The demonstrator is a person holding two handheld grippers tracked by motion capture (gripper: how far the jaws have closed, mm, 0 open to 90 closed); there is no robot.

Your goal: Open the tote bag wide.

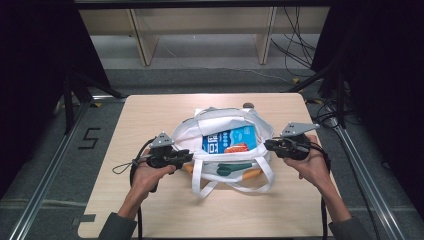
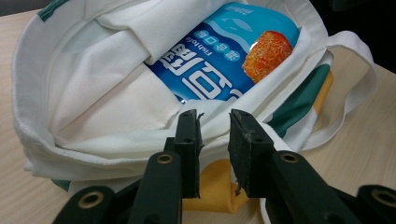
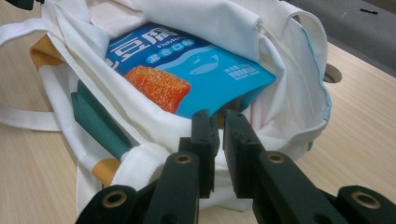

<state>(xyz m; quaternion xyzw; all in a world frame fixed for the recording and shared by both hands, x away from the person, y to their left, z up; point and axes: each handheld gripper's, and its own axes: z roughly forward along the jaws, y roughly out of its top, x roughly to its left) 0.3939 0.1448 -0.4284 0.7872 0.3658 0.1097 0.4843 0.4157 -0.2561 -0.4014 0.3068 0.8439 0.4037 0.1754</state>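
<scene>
A white tote bag (image 1: 220,122) with green and orange print lies open in the middle of the wooden table (image 1: 150,115). Inside it lies a blue snack packet (image 1: 229,141) with an orange picture; the packet (image 2: 219,60) sits just past the near rim. My left gripper (image 1: 190,156) is at the bag's left rim, its jaws apart (image 2: 215,126) with the rim's fabric in the gap, not pinched. At the bag's right rim my right gripper (image 1: 266,145) holds its jaws a narrow slit apart (image 3: 218,123), the packet (image 3: 196,70) and rim just beyond them. The bag's straps (image 1: 235,187) trail toward the person.
A round hole (image 1: 248,105) is set in the table's far edge behind the bag. Metal rails (image 1: 55,160) run along both sides of the table. Wooden shelving (image 1: 200,25) and cables (image 1: 295,45) lie beyond on the floor.
</scene>
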